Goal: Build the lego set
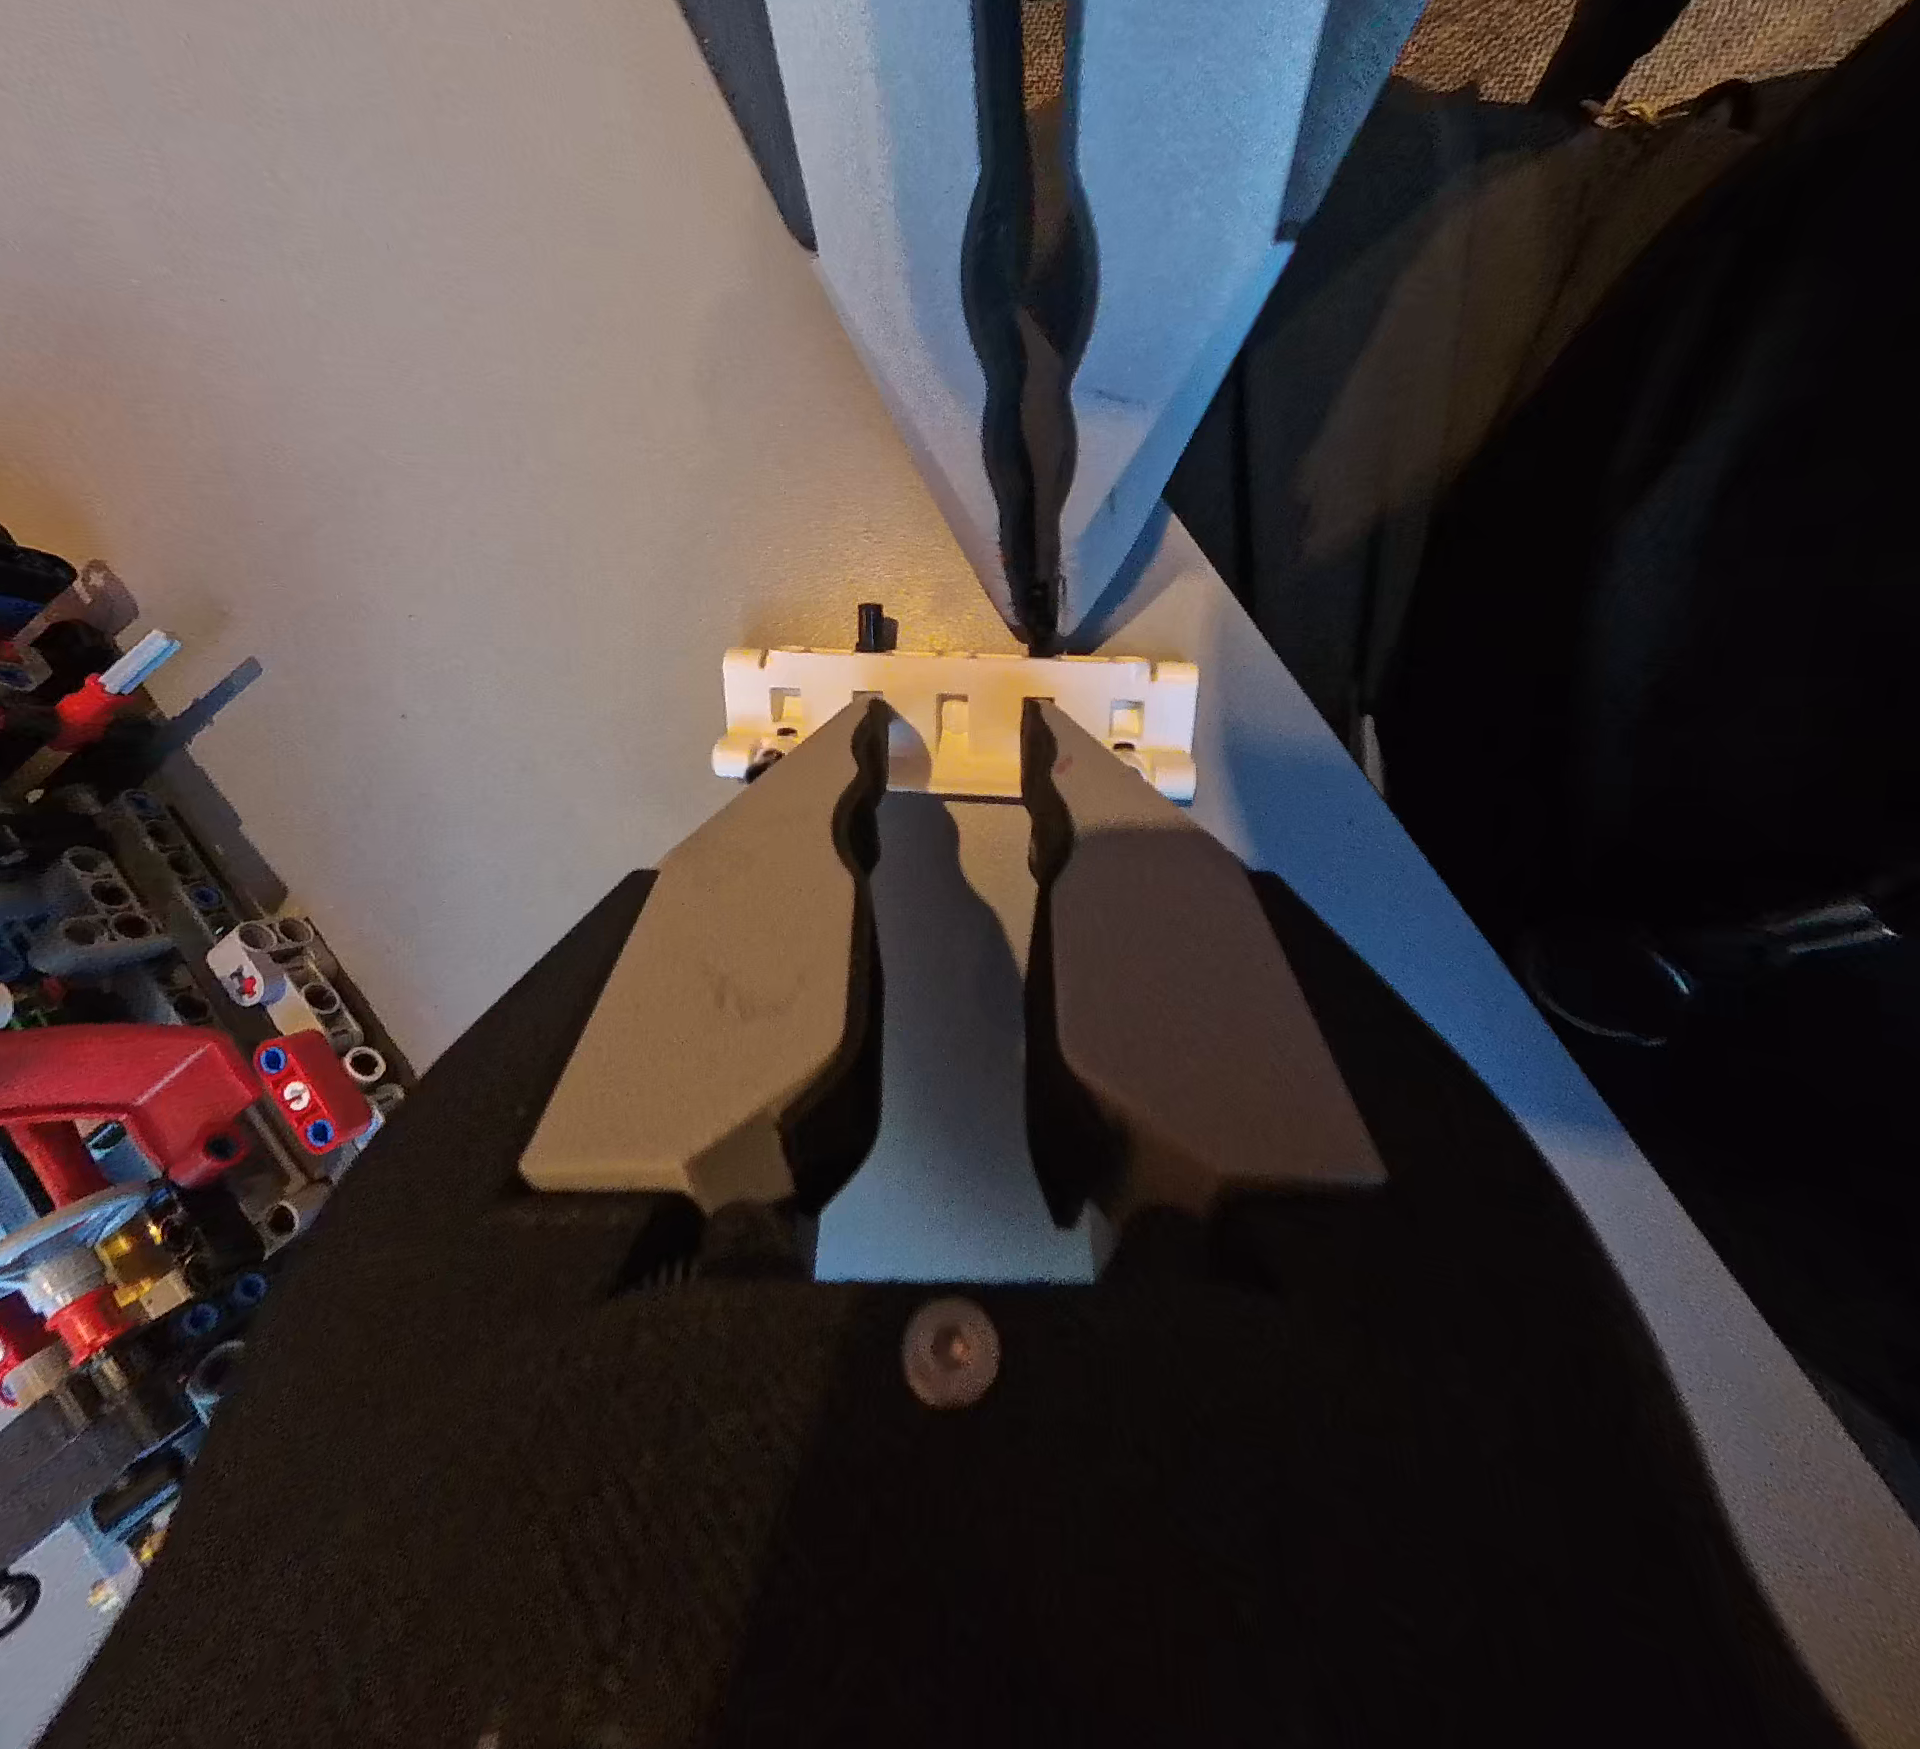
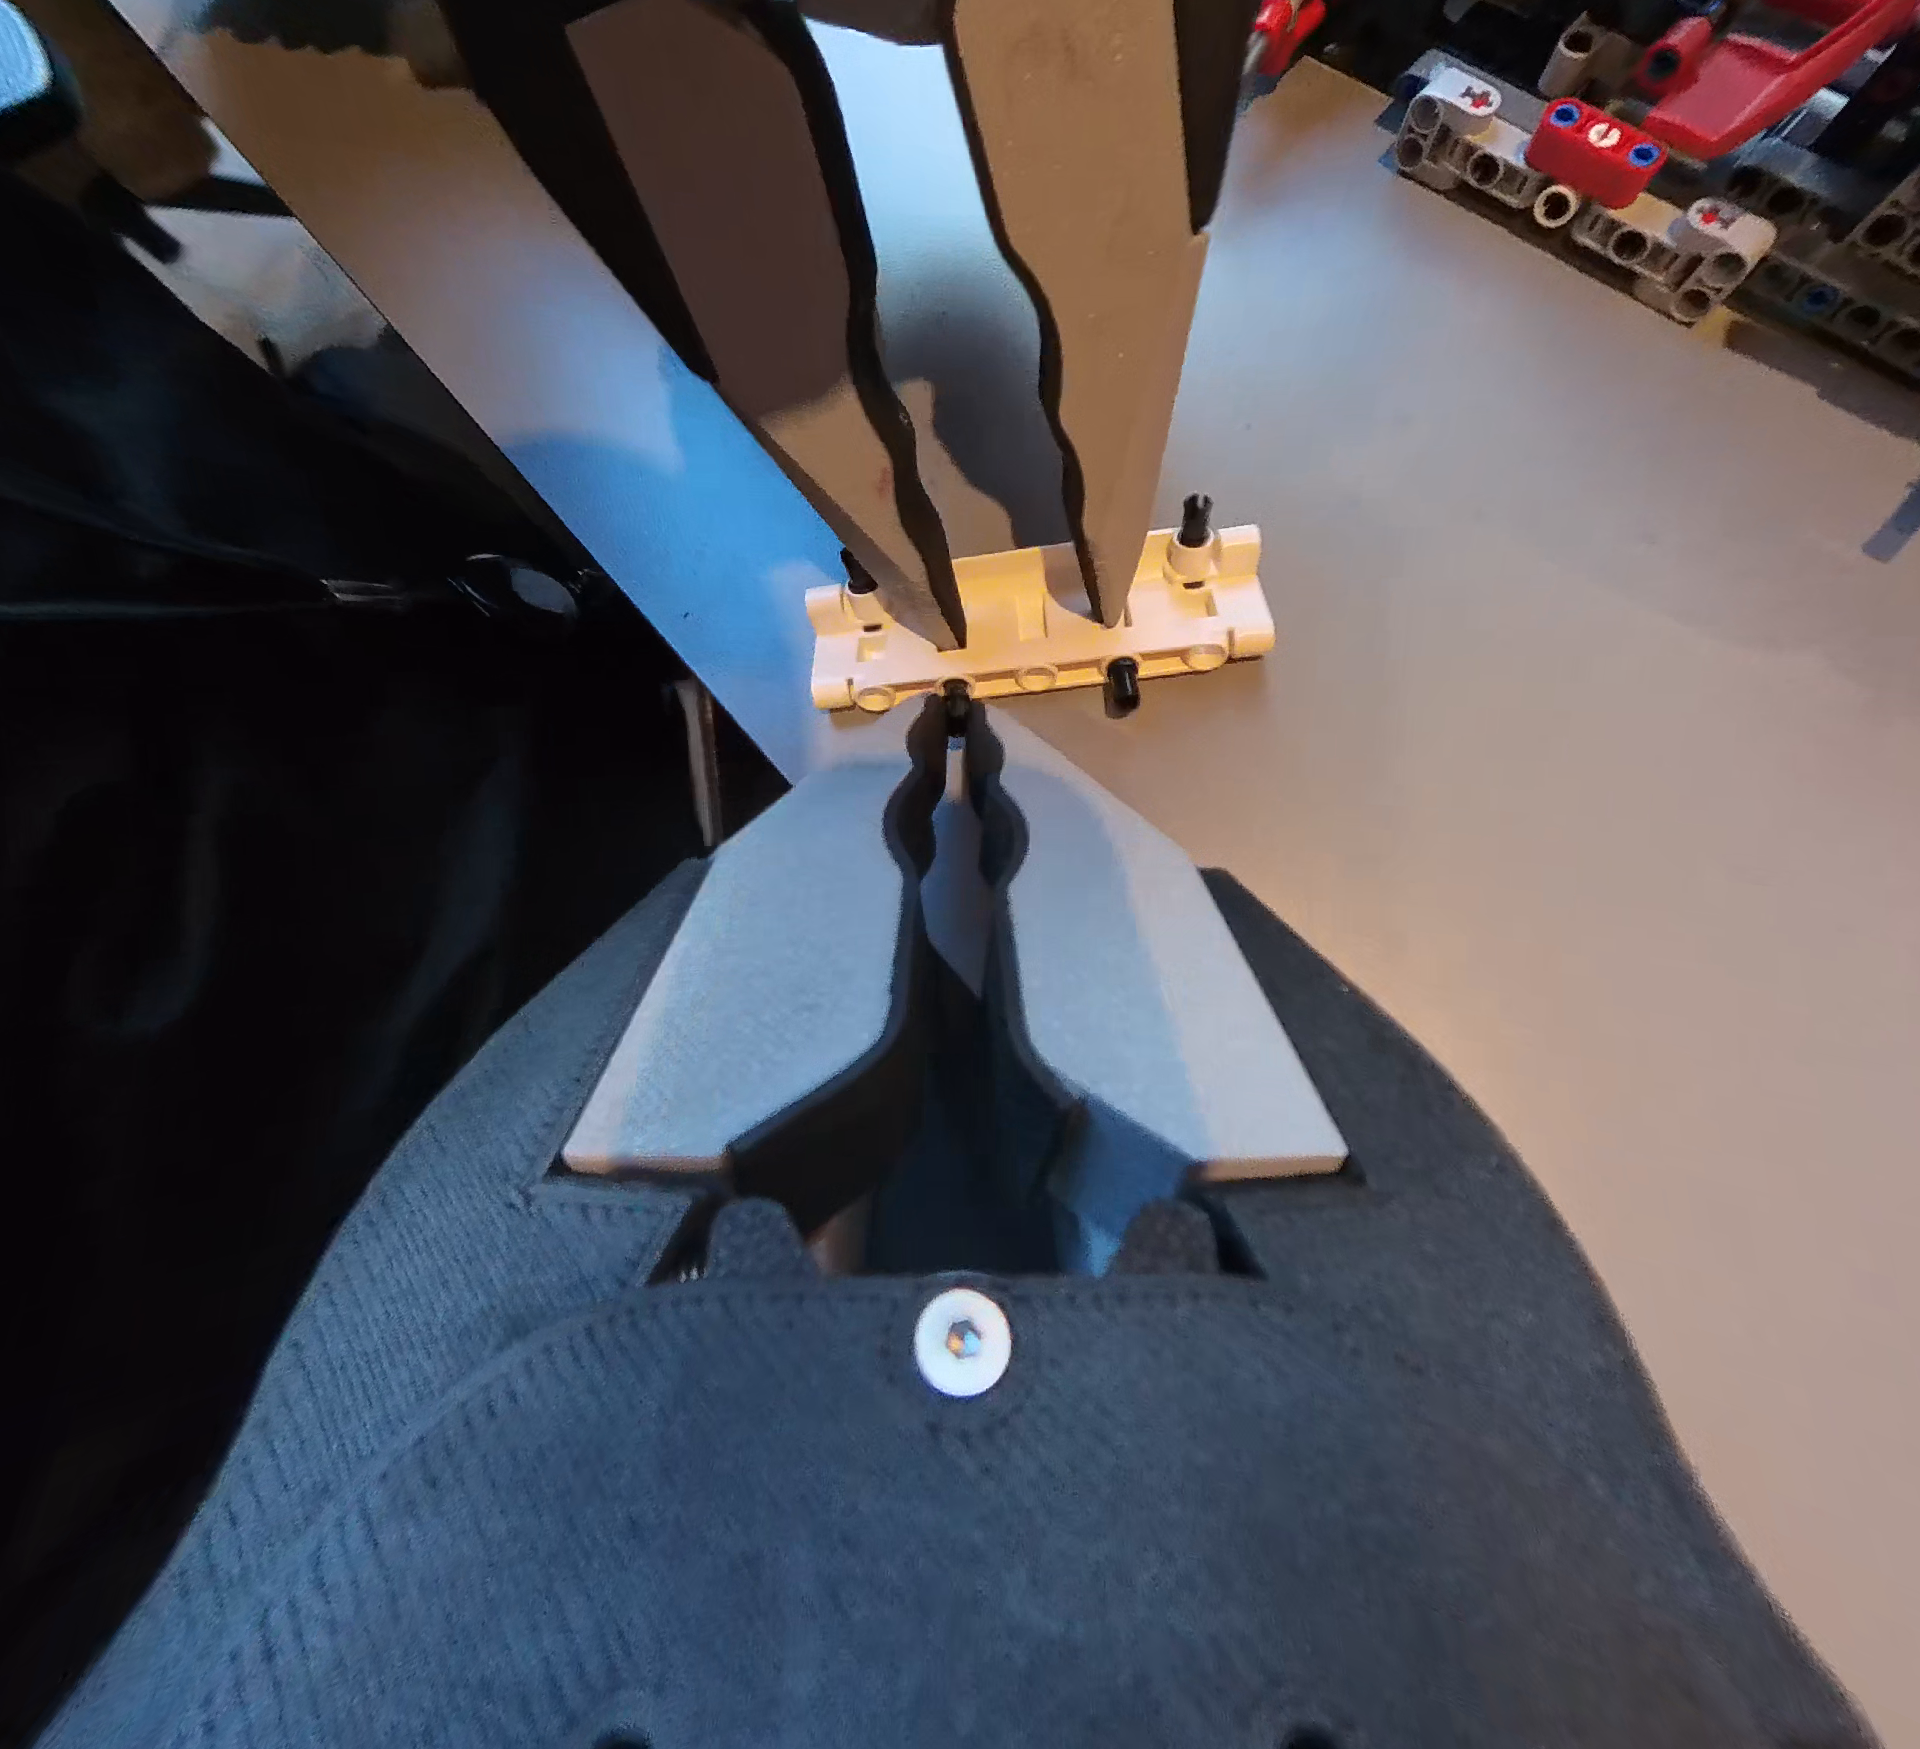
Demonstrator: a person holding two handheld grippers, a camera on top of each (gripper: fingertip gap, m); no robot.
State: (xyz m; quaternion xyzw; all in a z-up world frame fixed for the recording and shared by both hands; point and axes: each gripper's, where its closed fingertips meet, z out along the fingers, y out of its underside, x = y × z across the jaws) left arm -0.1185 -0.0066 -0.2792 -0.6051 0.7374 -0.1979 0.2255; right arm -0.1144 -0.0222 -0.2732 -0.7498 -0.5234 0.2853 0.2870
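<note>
Tabletop [image 1: 416, 349] bears white panel [image 1: 961, 723] lying crosswise between both tools

White flat plastic Lego panel [image 1: 961, 731] on pale table [image 1: 416, 349] near its edge, between left gripper [image 1: 954, 712] and right gripper [image 2: 958, 731], partly built red-and-grey Lego model [image 1: 135, 1076] well apart

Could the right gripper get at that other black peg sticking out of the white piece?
Probably yes: the free black peg juts from the white piece on the right gripper's own side, nothing before it, though its fingers now pinch another peg.
</note>
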